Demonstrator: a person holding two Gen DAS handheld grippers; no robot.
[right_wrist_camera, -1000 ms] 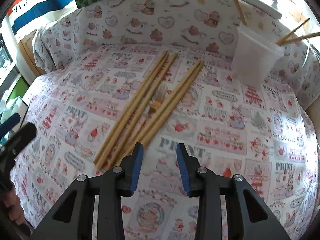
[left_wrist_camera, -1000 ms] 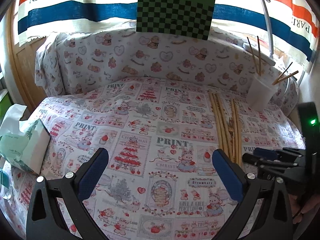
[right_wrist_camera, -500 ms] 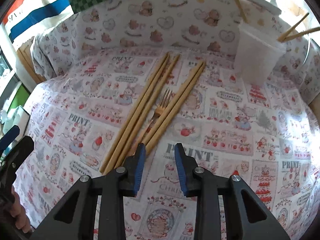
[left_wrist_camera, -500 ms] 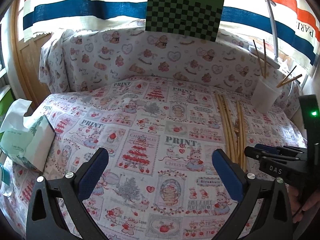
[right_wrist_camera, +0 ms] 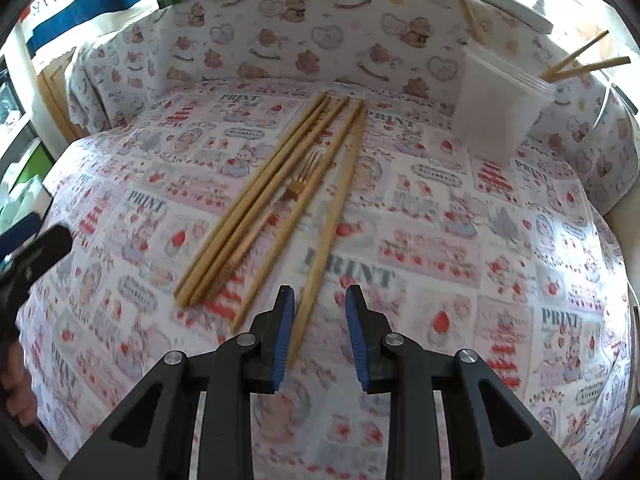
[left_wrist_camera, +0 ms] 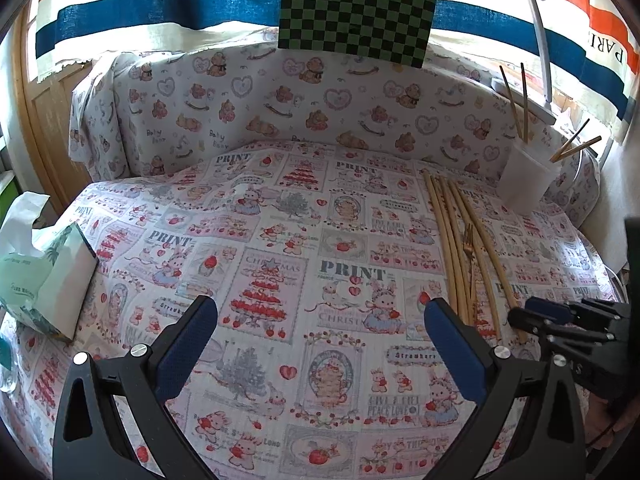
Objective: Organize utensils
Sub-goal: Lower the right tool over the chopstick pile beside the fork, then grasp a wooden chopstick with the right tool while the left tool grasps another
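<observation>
We see a printed tablecloth (left_wrist_camera: pixel 280 248) spread beneath both tongs. A tissue box (left_wrist_camera: pixel 48 276) sits far to the left of the left gripper (left_wrist_camera: pixel 320 344), whose jaws stand wide apart and hold nothing. A translucent cup (right_wrist_camera: pixel 500 112) with sticks in it stands ahead and to the right of the right gripper (right_wrist_camera: pixel 320 332). Long wooden chopsticks (right_wrist_camera: pixel 256 204) lie just ahead of that gripper; its jaws are partly open, and the near end of one chopstick (right_wrist_camera: pixel 332 224) lies between them, ungripped. A small golden fork (right_wrist_camera: pixel 304 176) rests among the chopsticks.
</observation>
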